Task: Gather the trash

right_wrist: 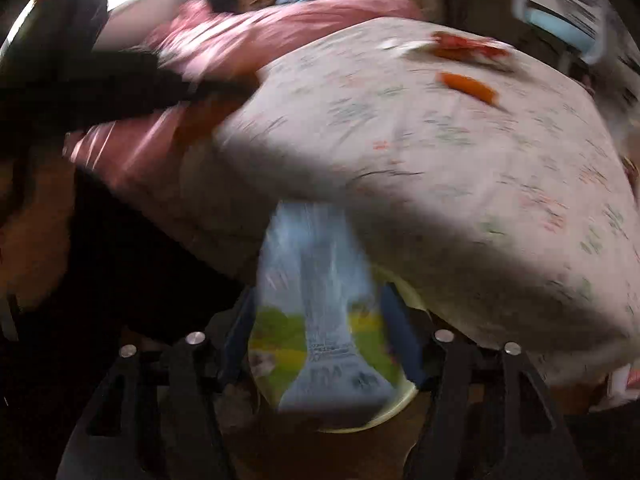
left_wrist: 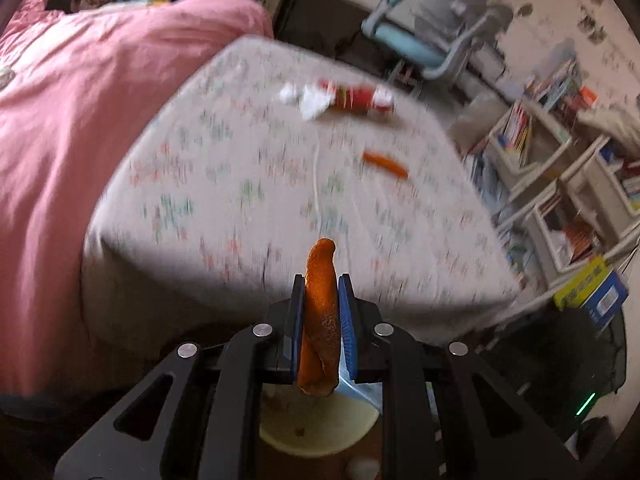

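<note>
A peel point(left_wrist: 320, 312) stands between the pads of my left claw point(left_wrist: 321, 292), over the bin point(left_wrist: 320, 436) at six o'clock below the bed point(left_wrist: 280, 184). On the bed a second peel point(left_wrist: 385, 164) lies at one o'clock, wrappers point(left_wrist: 340, 98) behind it at twelve, the quilt point(left_wrist: 80, 120) at nine. A packet point(right_wrist: 320, 312) sits between my right claw's point(right_wrist: 320, 328) pads, above the bin point(right_wrist: 396, 400).
</note>
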A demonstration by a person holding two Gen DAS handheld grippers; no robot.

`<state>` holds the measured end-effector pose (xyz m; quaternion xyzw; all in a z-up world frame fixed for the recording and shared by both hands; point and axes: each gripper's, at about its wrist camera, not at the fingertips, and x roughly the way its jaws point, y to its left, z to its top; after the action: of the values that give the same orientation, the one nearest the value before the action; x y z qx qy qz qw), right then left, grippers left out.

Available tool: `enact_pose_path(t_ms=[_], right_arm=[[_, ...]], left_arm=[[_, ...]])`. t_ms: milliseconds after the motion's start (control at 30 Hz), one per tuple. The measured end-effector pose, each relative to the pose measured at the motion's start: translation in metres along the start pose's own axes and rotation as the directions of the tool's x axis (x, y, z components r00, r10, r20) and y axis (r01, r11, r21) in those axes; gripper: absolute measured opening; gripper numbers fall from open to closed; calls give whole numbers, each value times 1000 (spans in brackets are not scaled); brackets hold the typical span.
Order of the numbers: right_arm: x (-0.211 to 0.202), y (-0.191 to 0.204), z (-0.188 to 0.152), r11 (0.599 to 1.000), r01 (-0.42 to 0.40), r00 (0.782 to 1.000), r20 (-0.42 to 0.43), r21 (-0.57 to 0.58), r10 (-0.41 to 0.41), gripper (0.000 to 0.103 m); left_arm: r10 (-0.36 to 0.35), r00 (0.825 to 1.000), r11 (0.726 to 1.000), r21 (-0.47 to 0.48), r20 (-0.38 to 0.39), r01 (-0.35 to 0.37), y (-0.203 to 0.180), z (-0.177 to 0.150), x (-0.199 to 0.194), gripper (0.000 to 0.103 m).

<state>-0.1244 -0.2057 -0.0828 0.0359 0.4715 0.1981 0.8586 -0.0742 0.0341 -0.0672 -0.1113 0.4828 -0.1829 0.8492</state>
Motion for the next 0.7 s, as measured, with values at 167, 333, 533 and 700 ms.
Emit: enact_pose_path(t_ms=[167,333,533,700], right_arm=[[-23,-52,-3,957,-30,991,134,287,-9,80],[-24,-76,-6,896,-29,989,145,443,-40,81],[-17,-63,-2,928,26,988,132,370,-80,82],[-4,-58,4,953,66,988,114,294,-104,84]], left_arm=[[13,978,998,58,-207,-1,-13,-26,34,17],[103,982,985,152,-157,-80,-27,-31,28,55],[157,986,983,108,-51,-151,-18,-24,8,76],[156,988,987,43,0,-155,-7,-14,-2,82]])
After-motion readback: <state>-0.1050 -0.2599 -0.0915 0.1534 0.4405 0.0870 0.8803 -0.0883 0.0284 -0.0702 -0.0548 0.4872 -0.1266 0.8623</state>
